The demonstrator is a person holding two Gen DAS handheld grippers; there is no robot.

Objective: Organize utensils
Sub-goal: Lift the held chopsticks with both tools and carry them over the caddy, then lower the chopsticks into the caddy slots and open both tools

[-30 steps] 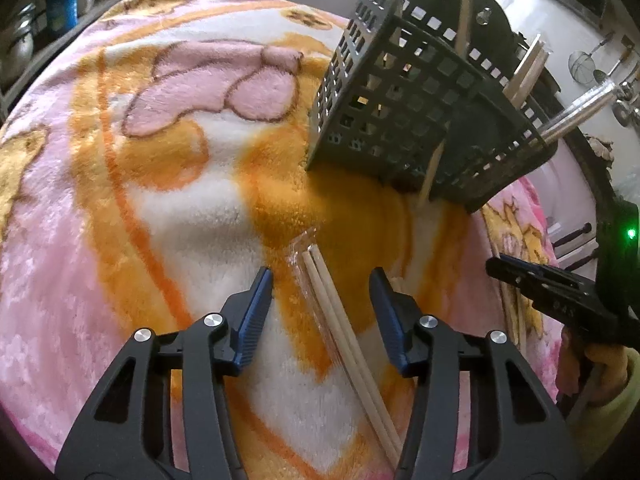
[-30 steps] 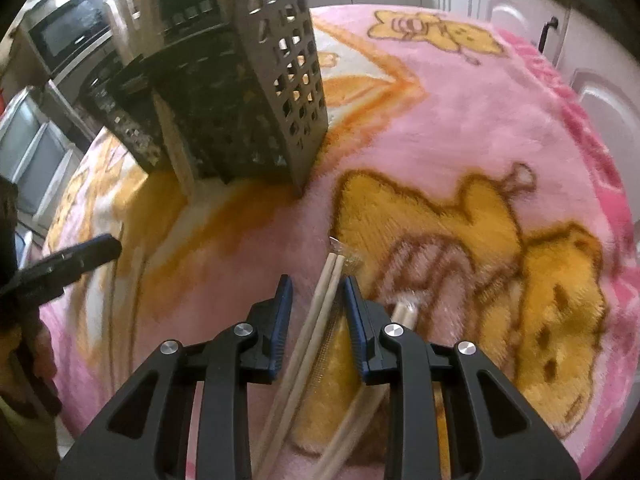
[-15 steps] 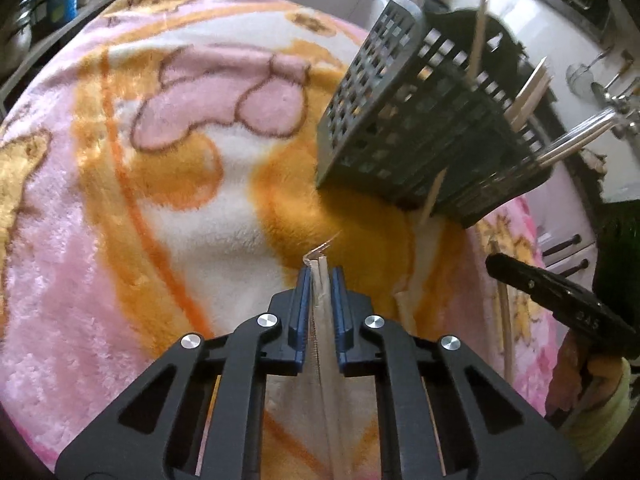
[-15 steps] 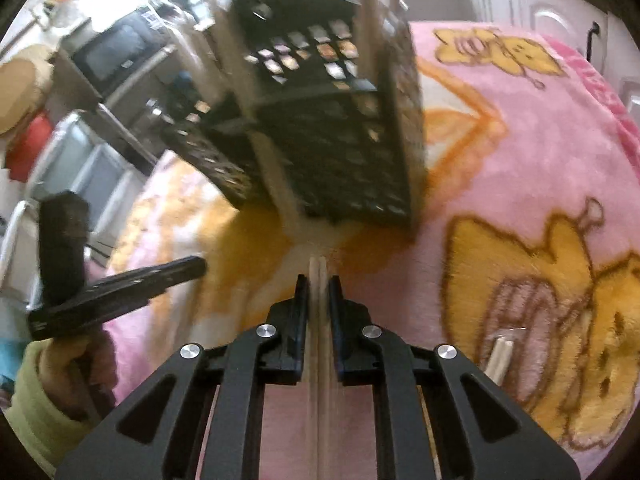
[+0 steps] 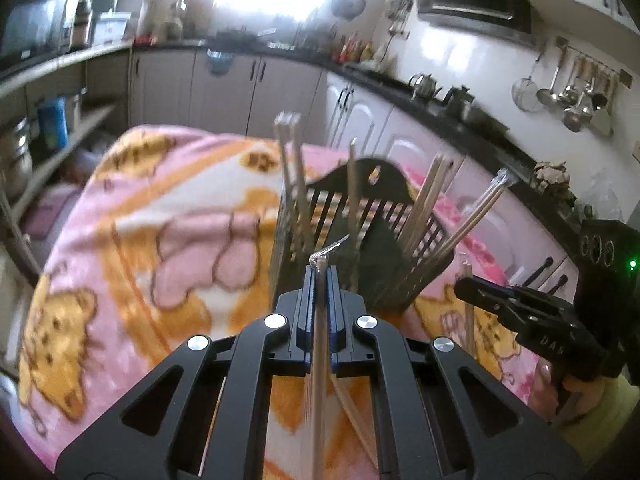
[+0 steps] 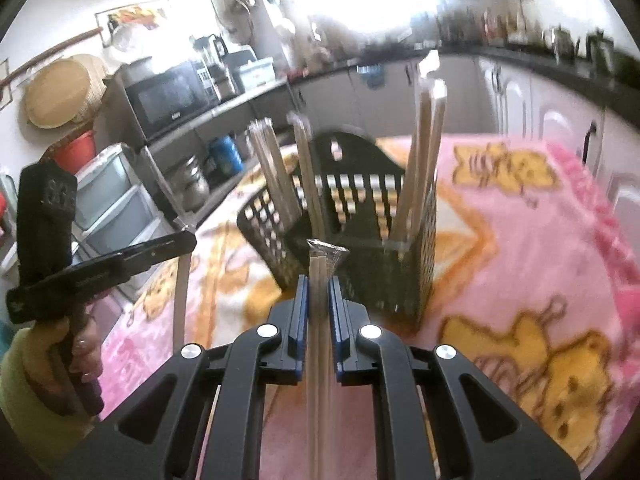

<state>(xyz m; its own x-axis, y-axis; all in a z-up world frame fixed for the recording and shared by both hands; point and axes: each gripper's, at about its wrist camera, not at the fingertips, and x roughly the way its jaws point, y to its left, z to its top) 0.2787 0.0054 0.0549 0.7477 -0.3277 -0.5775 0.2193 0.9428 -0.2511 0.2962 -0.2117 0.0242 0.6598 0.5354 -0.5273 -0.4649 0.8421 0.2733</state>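
Both grippers loaded. Left gripper (image 5: 319, 276) is clamped on a wrapped chopstick pair (image 5: 319, 360), plastic tip poking out past the fingers, pair held off the blanket (image 5: 132, 216). Right gripper (image 6: 319, 286) is also closed on its own wrapped chopstick pair (image 6: 319, 344), crinkled wrapper end showing just ahead of the pads. Both point at the dark perforated utensil caddy (image 6: 360, 248), which stands on the blanket just ahead, tilted.

Progress, my read: well along. Several chopstick pairs already stand in the caddy (image 5: 424, 196), leaning outward. The two held pairs aren't in yet. At least one more chopstick looks to be lying on the blanket under the left gripper (image 5: 352, 412), so likely another pickup after this drop. Frames are motion-blurred, so I can't get an exact count.
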